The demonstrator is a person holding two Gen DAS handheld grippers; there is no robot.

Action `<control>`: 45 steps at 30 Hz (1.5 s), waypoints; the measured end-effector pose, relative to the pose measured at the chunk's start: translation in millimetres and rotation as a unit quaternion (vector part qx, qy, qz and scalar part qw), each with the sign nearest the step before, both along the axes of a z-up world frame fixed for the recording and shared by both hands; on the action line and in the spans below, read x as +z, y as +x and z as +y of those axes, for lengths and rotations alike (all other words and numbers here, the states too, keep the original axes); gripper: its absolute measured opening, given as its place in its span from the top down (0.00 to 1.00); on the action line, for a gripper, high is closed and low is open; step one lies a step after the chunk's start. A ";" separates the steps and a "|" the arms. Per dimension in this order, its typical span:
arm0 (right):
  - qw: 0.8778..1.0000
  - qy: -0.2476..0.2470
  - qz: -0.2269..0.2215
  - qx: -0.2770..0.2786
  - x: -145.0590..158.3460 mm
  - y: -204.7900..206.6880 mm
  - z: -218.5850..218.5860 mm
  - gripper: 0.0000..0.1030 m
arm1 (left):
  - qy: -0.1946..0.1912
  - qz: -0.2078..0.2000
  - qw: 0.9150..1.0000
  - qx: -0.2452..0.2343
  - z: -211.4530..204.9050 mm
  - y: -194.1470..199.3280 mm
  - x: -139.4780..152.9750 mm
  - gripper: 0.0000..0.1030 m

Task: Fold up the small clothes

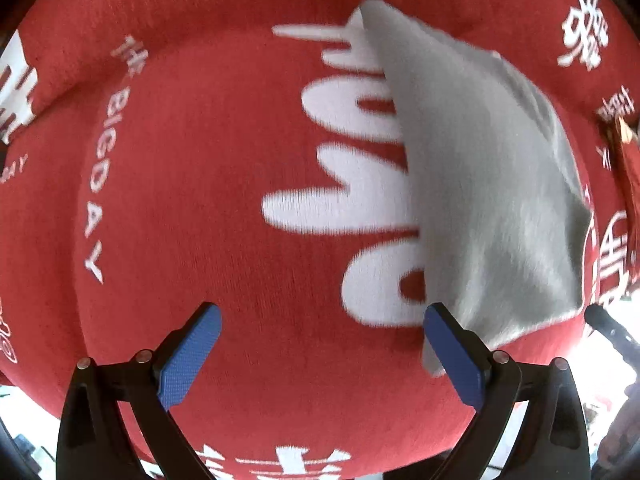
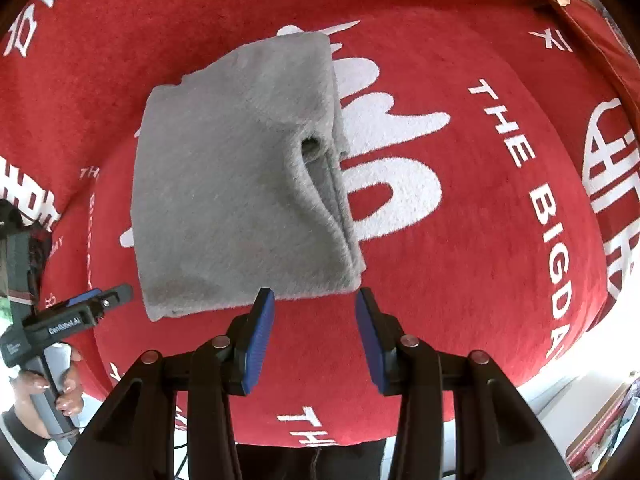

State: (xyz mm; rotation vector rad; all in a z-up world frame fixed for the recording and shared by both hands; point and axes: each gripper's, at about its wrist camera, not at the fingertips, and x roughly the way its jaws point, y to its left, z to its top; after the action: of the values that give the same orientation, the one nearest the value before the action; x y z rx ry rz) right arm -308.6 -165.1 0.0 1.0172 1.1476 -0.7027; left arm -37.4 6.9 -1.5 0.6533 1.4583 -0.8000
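A grey fleece cloth (image 2: 240,180) lies folded into a rough rectangle on the red tablecloth (image 2: 480,240), its layered edges facing right. My right gripper (image 2: 315,297) hangs just short of the cloth's near edge, open, with nothing between the blue pads (image 2: 260,344). In the left wrist view the same cloth (image 1: 480,180) lies to the right. My left gripper (image 1: 323,310) stands wide open over bare tablecloth (image 1: 200,200), its right finger (image 1: 452,356) overlapping the cloth's near corner in the picture. A hand (image 2: 52,392) holds the left gripper's handle at the left.
The red tablecloth carries large white letters and characters. Its front edge drops off at the lower right (image 2: 552,364), with white floor beyond. A red-brown box (image 2: 580,12) sits at the far right corner. A dark finger tip (image 1: 604,322) shows at the right edge.
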 end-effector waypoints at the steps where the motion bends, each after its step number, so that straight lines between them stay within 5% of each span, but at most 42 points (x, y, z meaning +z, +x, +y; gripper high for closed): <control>1: 1.000 0.004 -0.007 -0.002 -1.0 0.1 -7.2 0.56 | -0.005 -0.003 1.000 0.006 -6.6 4.4 3.6 0.02; 9: 0.998 0.015 -0.059 -0.018 -1.6 4.2 -74.3 0.48 | -0.031 0.006 0.999 0.044 -58.4 23.0 2.4 0.02; 18: 0.990 0.081 -0.109 -0.034 -35.1 13.0 -144.0 0.48 | -0.047 0.041 0.996 0.064 -101.1 28.5 -12.1 0.01; 29: 0.971 0.171 -0.166 -0.034 -78.2 31.5 -158.0 0.48 | -0.060 0.073 0.994 0.063 -114.2 26.7 -21.0 0.01; 45: 0.955 0.212 -0.205 -0.021 -92.9 31.9 -155.4 0.47 | -0.082 0.103 0.991 0.038 -127.4 23.0 -21.4 0.02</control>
State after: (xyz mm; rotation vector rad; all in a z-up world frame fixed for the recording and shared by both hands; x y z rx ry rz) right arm -276.7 -320.5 -92.9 1.4743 0.9261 -0.2524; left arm -14.4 -120.6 -22.9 0.3977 1.5747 -0.9384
